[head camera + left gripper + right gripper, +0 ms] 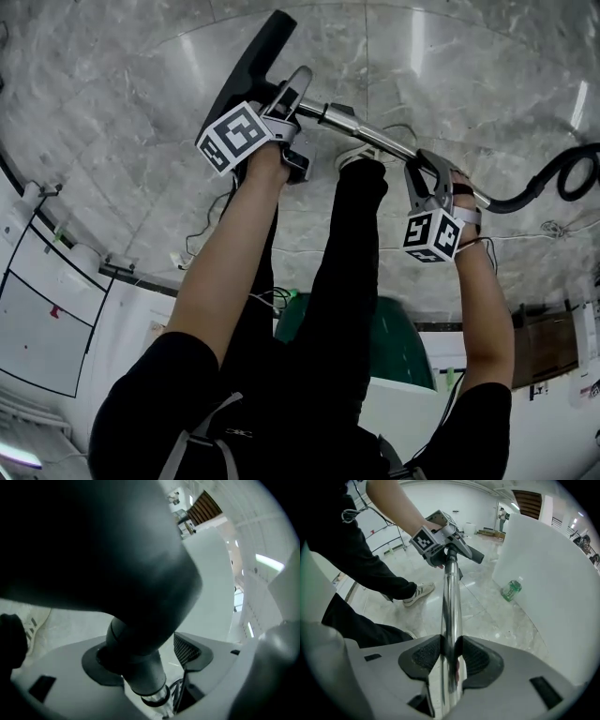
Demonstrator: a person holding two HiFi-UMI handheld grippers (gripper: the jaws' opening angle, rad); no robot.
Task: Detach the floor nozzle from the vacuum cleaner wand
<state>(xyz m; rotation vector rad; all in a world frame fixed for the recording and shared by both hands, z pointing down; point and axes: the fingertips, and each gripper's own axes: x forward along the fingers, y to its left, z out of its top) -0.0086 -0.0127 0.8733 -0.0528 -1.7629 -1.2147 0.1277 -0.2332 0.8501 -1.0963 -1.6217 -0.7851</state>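
Wand (451,597) clamped tight in right tongs (449,656), mid-shaft. Left tongs (140,662) spread wide, loose around dark neck of floor nozzle (251,64) at wand's far end, beyond right tongs.

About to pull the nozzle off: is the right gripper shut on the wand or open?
Shut. In the right gripper view, the fingers of the right gripper press the chrome wand from both sides, with no gap showing.

Both arms (225,253) stretched out front. Left tool (289,101) tilts down, jaws wide apart, with the nozzle neck (138,674) loose between them. Right tool (449,657) points steeply down, clamped tight on the wand (451,602).
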